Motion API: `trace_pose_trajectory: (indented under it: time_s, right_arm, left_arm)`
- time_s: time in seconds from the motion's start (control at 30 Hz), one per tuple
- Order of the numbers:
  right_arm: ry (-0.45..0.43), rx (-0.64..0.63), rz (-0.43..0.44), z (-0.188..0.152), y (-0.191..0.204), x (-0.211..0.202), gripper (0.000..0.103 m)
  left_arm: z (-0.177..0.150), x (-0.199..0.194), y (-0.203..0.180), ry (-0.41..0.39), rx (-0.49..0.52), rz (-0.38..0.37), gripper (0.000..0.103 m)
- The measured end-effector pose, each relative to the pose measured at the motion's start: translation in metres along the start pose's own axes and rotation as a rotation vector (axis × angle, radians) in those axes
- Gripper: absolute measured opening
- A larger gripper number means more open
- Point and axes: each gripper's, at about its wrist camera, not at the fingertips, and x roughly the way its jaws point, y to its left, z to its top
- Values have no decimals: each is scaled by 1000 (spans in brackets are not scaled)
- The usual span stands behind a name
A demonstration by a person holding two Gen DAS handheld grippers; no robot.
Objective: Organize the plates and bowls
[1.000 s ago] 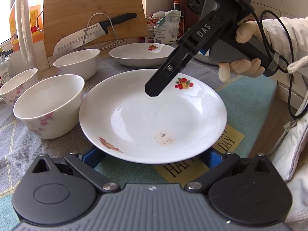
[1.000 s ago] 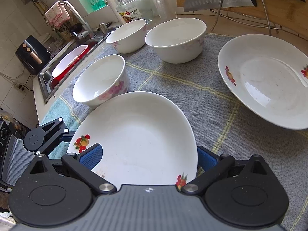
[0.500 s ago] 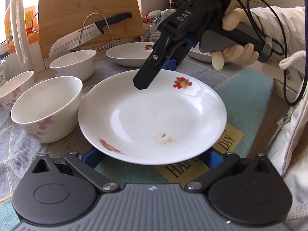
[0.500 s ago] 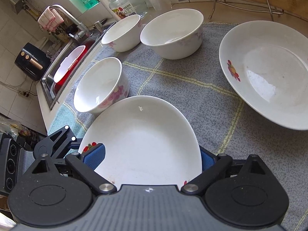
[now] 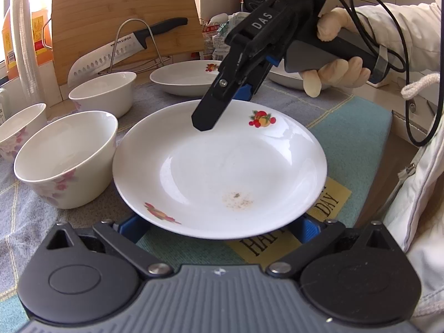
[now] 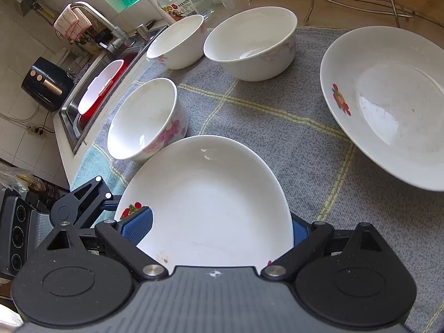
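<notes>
A white fruit-print plate point(image 5: 219, 172) lies on the cloth-covered counter; it also shows in the right wrist view point(image 6: 211, 205). My left gripper point(image 5: 219, 226) is open, its blue pads low at the plate's near rim, partly under it. My right gripper point(image 6: 213, 230) is open at the plate's far rim, one pad above the rim and one below; it shows in the left wrist view point(image 5: 222, 105). A second plate point(image 6: 388, 102) lies beyond. Three floral bowls stand left: near point(image 5: 66, 158), middle point(image 5: 104, 93) and far point(image 5: 20, 127).
A cutting board point(image 5: 125, 16) and a knife point(image 5: 125, 52) on a wire rack stand at the back. A third plate point(image 5: 285, 79) sits behind my right hand. A sink point(image 6: 97, 91) lies past the bowls. The counter edge point(image 5: 399, 127) is to the right.
My right gripper has dropped lower and moved in over the plate's far rim. The plate and my left gripper have stayed in place.
</notes>
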Motion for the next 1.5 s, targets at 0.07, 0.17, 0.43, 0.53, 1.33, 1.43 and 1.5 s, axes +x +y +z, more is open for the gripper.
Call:
trace_pose_trajectory:
  time_s: [0.07,0.17,0.43,0.53,1.33,1.43,1.5]
  right_arm:
    - [1,1,-2,0,0,0,99]
    - [3,-12,-12,0,2,1,99]
    - [7,-28,-8,-3,3,-3,99]
    - [8,-28,-4,-5,2,-5,99]
    - [-37,-71,23,-32,-19,-63,99]
    - [-48,-74,25,-35,-25,-72,99]
    - [-55,-74,25,-36,-29,-78,99]
  left_arm:
    - [1,0,0,2,0,0,103]
    - [2,1,0,7,-1,3,102]
    - [5,1,-1,21,-11,9,102]
    - [8,1,-2,23,-18,9,102]
    - [41,9,-33,19,-3,36,102]
    - [48,12,-39,21,6,36,102]
    - [52,14,-43,20,11,36,102]
